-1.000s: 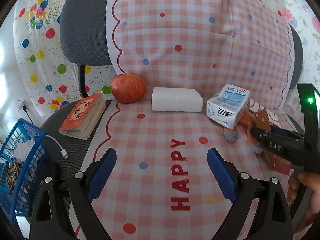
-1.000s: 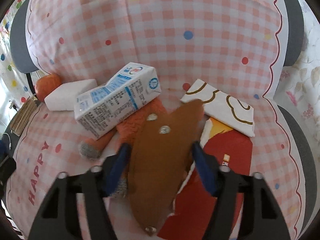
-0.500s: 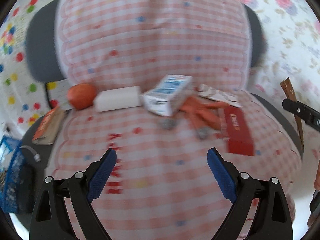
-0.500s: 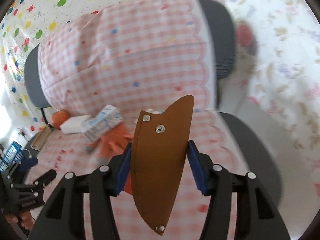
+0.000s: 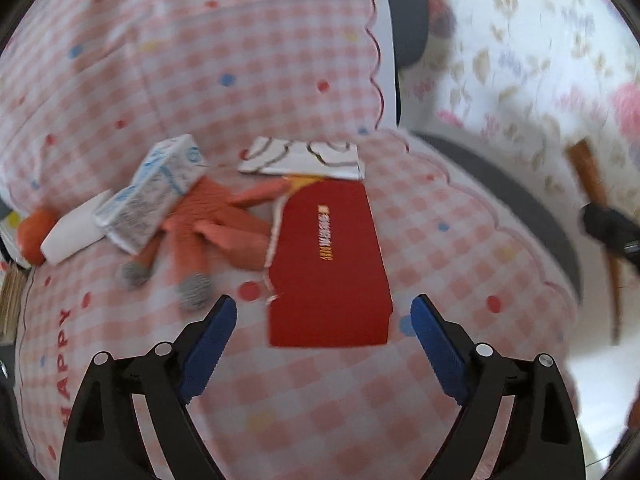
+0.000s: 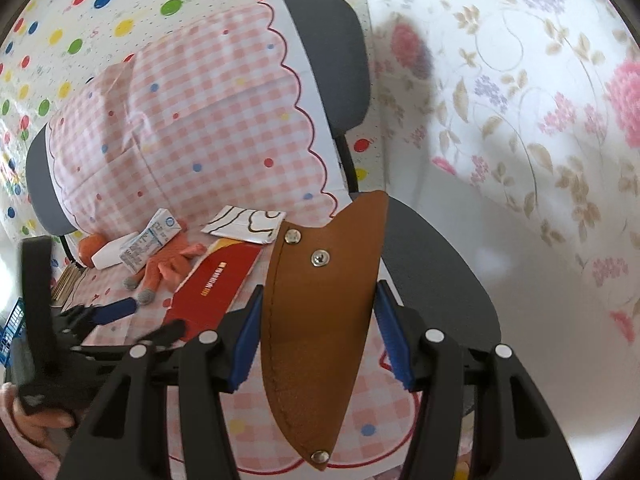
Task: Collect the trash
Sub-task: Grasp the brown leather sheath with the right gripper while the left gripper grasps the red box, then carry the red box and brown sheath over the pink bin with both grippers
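- Swinging away from the apple and notebook end seen a second ago, the left gripper (image 5: 324, 344) now hovers with jaws apart and empty over the red envelope (image 5: 328, 264).
- Lifted since then off the seat cloth (image 6: 208, 120), the brown leather sheath (image 6: 320, 320) stands clamped between the right gripper's (image 6: 316, 344) blue pads, above the chair's edge.
- Milk carton (image 5: 152, 192) lies on the orange glove (image 5: 212, 220), left of the envelope.

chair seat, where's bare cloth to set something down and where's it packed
Free: the pink checked cloth at the seat's near edge, in front of the flat red paper box, and the strip to that box's right. Crowded: the back left, where blue-white milk carton, orange knitted glove, white block and patterned white packet cluster.
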Motion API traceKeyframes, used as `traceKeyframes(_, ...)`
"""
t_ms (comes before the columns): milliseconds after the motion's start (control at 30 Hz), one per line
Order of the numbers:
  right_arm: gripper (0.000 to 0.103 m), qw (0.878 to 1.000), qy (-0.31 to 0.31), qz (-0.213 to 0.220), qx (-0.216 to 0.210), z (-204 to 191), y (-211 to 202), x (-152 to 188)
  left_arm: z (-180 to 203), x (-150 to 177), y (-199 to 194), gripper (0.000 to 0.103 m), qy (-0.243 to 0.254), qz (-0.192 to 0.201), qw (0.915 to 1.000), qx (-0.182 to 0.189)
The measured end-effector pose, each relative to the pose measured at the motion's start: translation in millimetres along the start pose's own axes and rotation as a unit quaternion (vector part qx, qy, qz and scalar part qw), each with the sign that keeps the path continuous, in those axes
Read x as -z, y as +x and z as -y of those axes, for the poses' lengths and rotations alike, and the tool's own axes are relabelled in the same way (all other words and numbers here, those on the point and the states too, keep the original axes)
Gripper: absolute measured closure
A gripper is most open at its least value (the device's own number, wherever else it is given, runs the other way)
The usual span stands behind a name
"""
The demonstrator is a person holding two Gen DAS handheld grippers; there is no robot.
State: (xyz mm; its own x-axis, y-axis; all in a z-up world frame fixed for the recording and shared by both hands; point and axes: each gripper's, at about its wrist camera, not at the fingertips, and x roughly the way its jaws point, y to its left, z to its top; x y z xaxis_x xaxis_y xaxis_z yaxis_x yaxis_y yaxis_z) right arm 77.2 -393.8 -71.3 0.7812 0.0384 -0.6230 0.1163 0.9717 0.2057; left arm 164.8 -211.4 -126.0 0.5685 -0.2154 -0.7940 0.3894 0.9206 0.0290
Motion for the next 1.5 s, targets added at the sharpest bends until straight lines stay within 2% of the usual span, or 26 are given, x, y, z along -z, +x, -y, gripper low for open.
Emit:
traceKeyframes(133, 0.049, 1.000, 0.007, -0.001, -0.005, 8, 0, 3, 10, -3, 21, 0.015, 0.002, -0.023, 0.9996, -0.019)
traceKeyframes(267, 0.049, 1.000, 0.009, -0.006, -0.010, 13, 1, 7, 14, -7, 31, 0.014, 0.003, -0.018, 0.9992, -0.035)
traceKeyframes(400, 0.049, 1.000, 0.014, -0.009, -0.014, 15, 3, 9, 13, -12, 37, 0.017, 0.004, -0.016, 0.9993, -0.032)
traceKeyframes(433, 0.049, 1.000, 0.015, -0.010, -0.015, 15, 3, 10, 14, -13, 37, 0.024, 0.008, -0.017, 0.9994, -0.030)
traceKeyframes(567, 0.049, 1.000, 0.015, -0.008, -0.017, 13, -2, 13, 14, -12, 34, 0.024, 0.020, -0.015, 0.9994, -0.024)
traceKeyframes(667, 0.049, 1.000, 0.013, -0.007, -0.017, 12, -6, 15, 11, -3, 18, 0.025, 0.015, -0.007, 0.9998, -0.015)
traceKeyframes(767, 0.049, 1.000, 0.012, -0.007, -0.019, 10, -10, 18, 7, 11, -14, 0.025, 0.016, 0.021, 0.9996, 0.004)
traceKeyframes(967, 0.049, 0.999, 0.003, -0.004, -0.033, -4, -16, 20, -14, 25, -73, 0.025, -0.038, 0.076, 0.9954, 0.045)
traceKeyframes(1200, 0.049, 0.998, -0.019, 0.008, -0.051, -26, -32, 28, -20, 41, -119, 0.025, -0.043, 0.118, 0.9913, 0.039)
traceKeyframes(1300, 0.049, 0.998, -0.031, 0.009, -0.047, -34, -41, 35, -21, 49, -128, 0.024, -0.037, 0.120, 0.9918, 0.024)
traceKeyframes(1500, 0.049, 0.998, -0.038, 0.021, -0.039, -39, -63, 49, -31, 68, -142, 0.024, -0.045, 0.123, 0.9907, 0.038)
